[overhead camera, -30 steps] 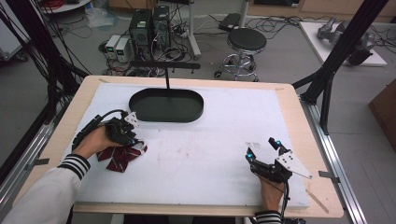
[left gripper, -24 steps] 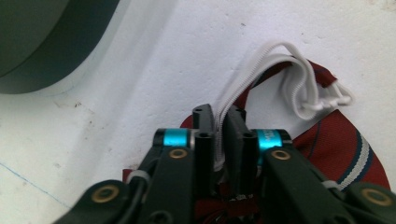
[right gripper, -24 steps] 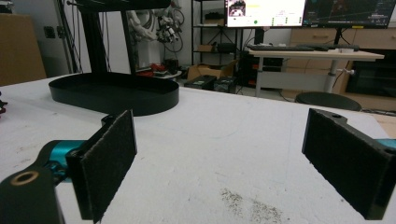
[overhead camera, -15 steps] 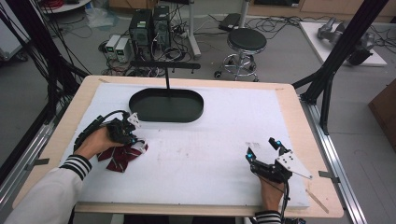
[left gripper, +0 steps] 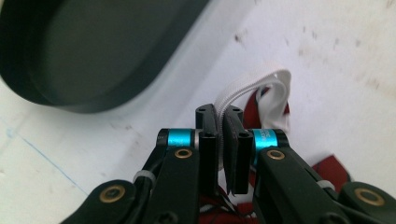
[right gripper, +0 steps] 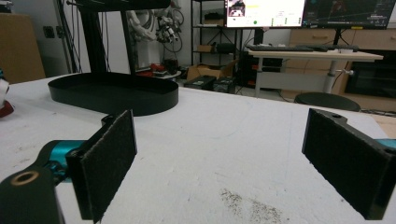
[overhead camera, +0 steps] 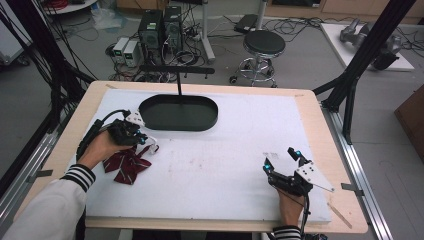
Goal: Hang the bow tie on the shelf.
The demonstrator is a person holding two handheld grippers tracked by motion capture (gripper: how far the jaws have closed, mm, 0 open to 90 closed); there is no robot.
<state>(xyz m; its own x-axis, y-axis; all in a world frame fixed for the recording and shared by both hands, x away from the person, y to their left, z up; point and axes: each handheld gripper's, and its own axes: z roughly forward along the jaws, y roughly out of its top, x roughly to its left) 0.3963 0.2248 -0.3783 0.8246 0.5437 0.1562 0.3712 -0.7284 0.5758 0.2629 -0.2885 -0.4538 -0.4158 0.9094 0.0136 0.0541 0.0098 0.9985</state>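
Observation:
A dark red striped bow tie [overhead camera: 125, 164] lies on the white table cover at the left. Its white strap [left gripper: 254, 91] loops up between the jaws of my left gripper [overhead camera: 144, 137], which is shut on it; in the left gripper view the pads [left gripper: 237, 154] pinch the strap just above the red cloth [left gripper: 332, 169]. A black oval tray [overhead camera: 178, 113] with a post stands beyond, close to the left gripper. My right gripper [overhead camera: 281, 159] rests near the front right of the table, open, with nothing between its pads [right gripper: 108, 161].
The tray's post carries a black crossbar [overhead camera: 176, 70] above the table's far edge. The white cover [overhead camera: 240, 150] lies bare between the two grippers. Behind the table stand a stool [overhead camera: 265, 44], computer cases [overhead camera: 160, 27] and cables; black frame legs [overhead camera: 357, 75] rise at both sides.
The left gripper has shifted slightly right and up with the strap, pulling the bow tie a little. The right gripper has not moved.

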